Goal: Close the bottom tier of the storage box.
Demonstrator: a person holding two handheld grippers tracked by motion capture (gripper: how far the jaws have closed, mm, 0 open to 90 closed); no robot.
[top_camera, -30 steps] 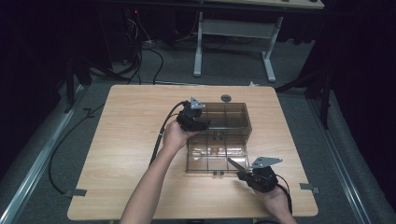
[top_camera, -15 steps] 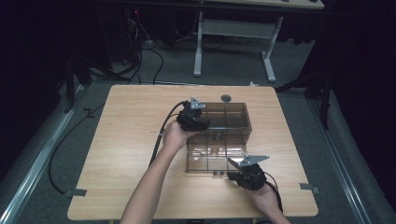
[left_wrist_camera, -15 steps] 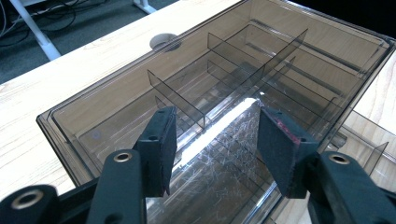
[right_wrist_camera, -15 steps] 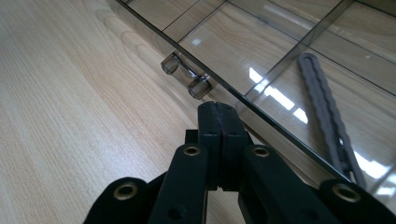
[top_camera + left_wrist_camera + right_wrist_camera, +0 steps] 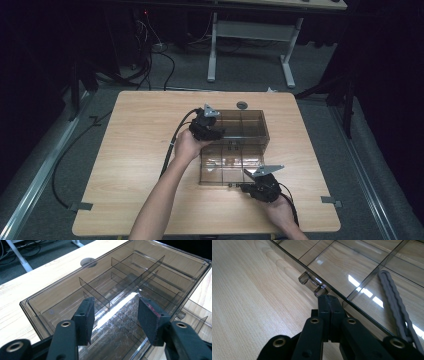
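A smoky clear divider box (image 5: 247,125) lies open on the table, its lid (image 5: 230,167) folded flat toward me. My left gripper (image 5: 214,131) sits at the box's left wall. In the left gripper view its jaws (image 5: 115,312) stand about half apart over the near wall and the compartments (image 5: 130,277), and the pads press on nothing. My right gripper (image 5: 248,175) is at the lid's front edge. The right gripper view shows it (image 5: 329,300) shut, tips touching the lid rim (image 5: 294,260) just beside a clear latch tab (image 5: 312,285).
A grey ridged strip (image 5: 395,305) lies by the lid's dividers. A round grommet (image 5: 242,105) sits in the tabletop behind the box. Bare wood (image 5: 135,150) stretches left of the box. Cables trail off the table's left side, and tape marks its front corners (image 5: 331,201).
My right gripper has slid left along the table's front, up to the lid's front edge. The left gripper and the box have stayed put.
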